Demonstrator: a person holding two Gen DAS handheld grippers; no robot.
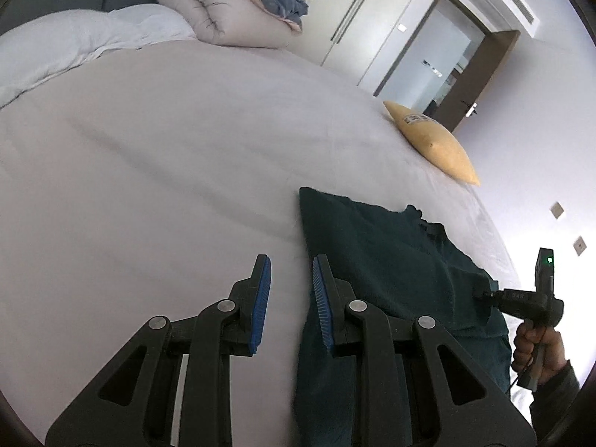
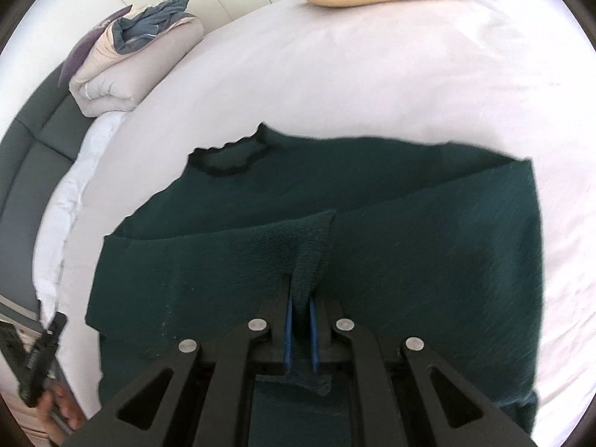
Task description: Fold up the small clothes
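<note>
A dark green knit sweater (image 2: 391, 223) lies flat on the white bed sheet (image 2: 372, 74), collar toward the far left, one sleeve folded across the body. My right gripper (image 2: 300, 298) is shut on the cuff end of that sleeve (image 2: 309, 257) over the body. The sweater also shows in the left wrist view (image 1: 380, 257). My left gripper (image 1: 290, 283) is open and empty, hovering at the sweater's left edge, its right finger over the fabric. The right gripper (image 1: 480, 294) shows there at the sweater's far side.
A yellow pillow (image 1: 436, 141) lies near the bed's far edge. A folded beige quilt (image 1: 231, 3) and a white duvet (image 1: 74, 48) sit at the head of the bed. White wardrobes (image 1: 354, 11) and a doorway (image 1: 447, 63) stand beyond.
</note>
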